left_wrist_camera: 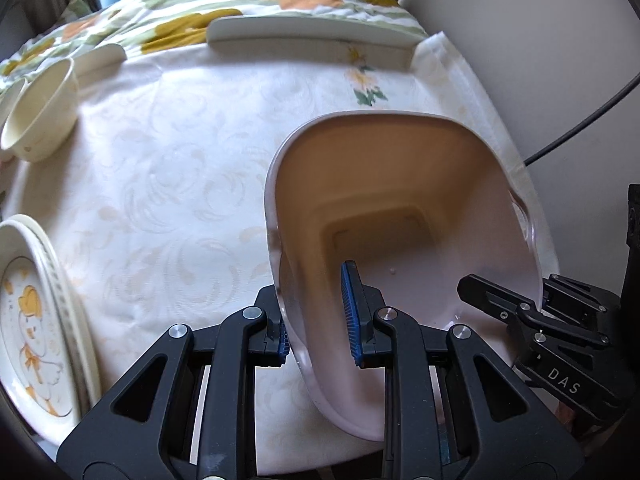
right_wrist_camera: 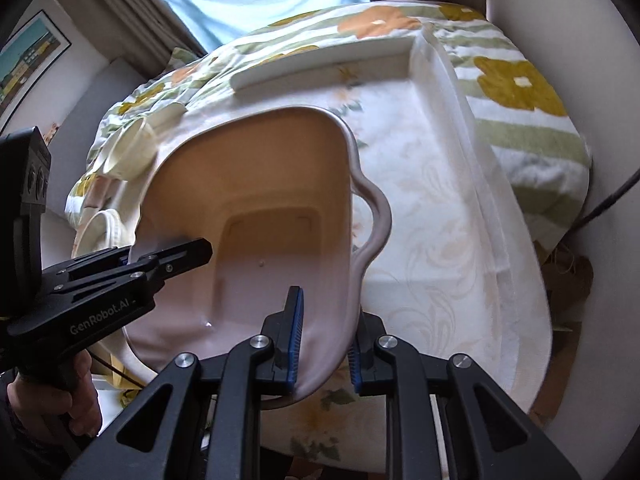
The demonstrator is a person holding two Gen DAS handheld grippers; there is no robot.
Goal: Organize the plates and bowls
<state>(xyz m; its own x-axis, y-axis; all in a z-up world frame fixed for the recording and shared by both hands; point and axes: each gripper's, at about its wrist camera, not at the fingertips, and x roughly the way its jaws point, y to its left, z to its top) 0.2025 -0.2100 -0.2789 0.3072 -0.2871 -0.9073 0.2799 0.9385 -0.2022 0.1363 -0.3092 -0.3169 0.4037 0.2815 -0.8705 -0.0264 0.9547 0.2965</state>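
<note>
The low table (left_wrist_camera: pixel 180 184) wore a pale cloth with a faint leaf pattern, and behind it lay a flowered quilt (right_wrist_camera: pixel 516 84) under a curtained window. I carried a pinkish-beige basin (left_wrist_camera: pixel 400 208) above the table's right side, one gripper on each of its long walls, and it hung tilted with nothing inside it. The worry was the grip itself: each pair of pads pinched only a thin plastic rim, so if my two hands drifted apart or rolled unevenly the wall could flex and slide out, dropping the basin onto the cloth. A drop or a wide swing to the left might also have struck the cream bowl (left_wrist_camera: pixel 40 120) near the far left edge or the stack of decorated plates (left_wrist_camera: pixel 36 320) at the near left edge, both well apart from the basin for now. A white tray (left_wrist_camera: pixel 312 34) sat along the far edge, and setting the basin down too far back could have knocked it. My left gripper (left_wrist_camera: pixel 320 322) was nearly closed, one blue pad inside the wall and one outside. My right gripper (right_wrist_camera: pixel 324 344) was closed down the same way on the opposite wall, just below the looped handle (right_wrist_camera: pixel 376 216). How firmly the outer pads bit I could not quite tell, since the wall hid most of them.
</note>
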